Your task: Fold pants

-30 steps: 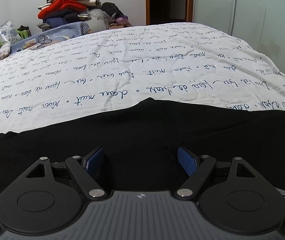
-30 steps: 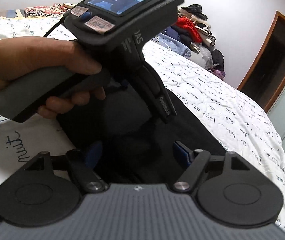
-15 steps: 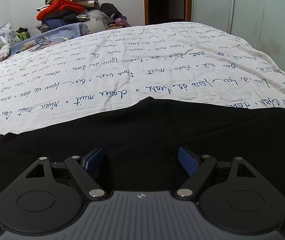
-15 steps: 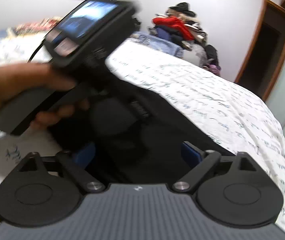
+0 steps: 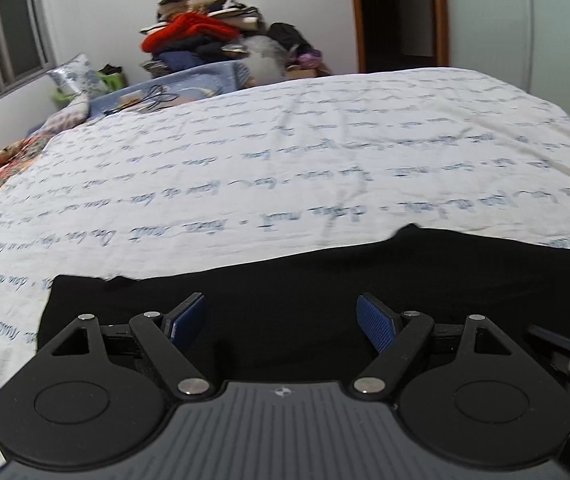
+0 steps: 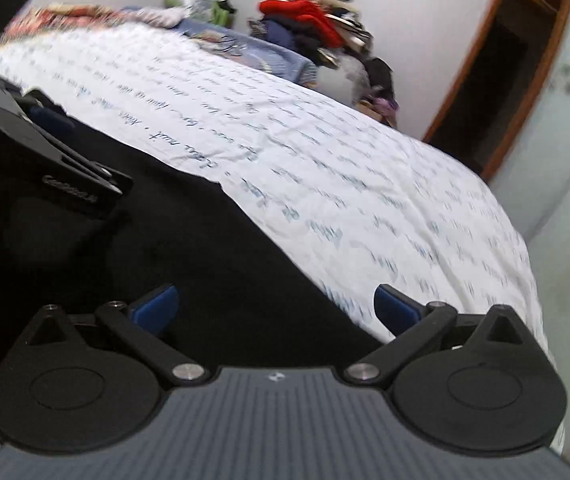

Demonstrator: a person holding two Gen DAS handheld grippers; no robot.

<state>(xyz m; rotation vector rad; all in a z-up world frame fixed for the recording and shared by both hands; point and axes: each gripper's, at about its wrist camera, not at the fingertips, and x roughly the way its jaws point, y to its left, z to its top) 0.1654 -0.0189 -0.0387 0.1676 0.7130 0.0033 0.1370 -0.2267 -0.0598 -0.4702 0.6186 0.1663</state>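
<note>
Though blurred, both grippers' fingers apart, right gripper (image 6: pixel 275 306) just widened; pants (image 5: pixel 305 280) cropped.

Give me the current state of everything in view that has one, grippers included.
Left gripper: open, empty, over the black pants.
Right gripper: jaws have just been opening, now wide, nothing between them.
Black pants: spread flat on the near edge of the bed, not held.
Bedsheet: spread flat, lightly creased.
Clothes pile: heaped, unfolded, beyond the bed.
Doorway: open, dark inside.
</note>
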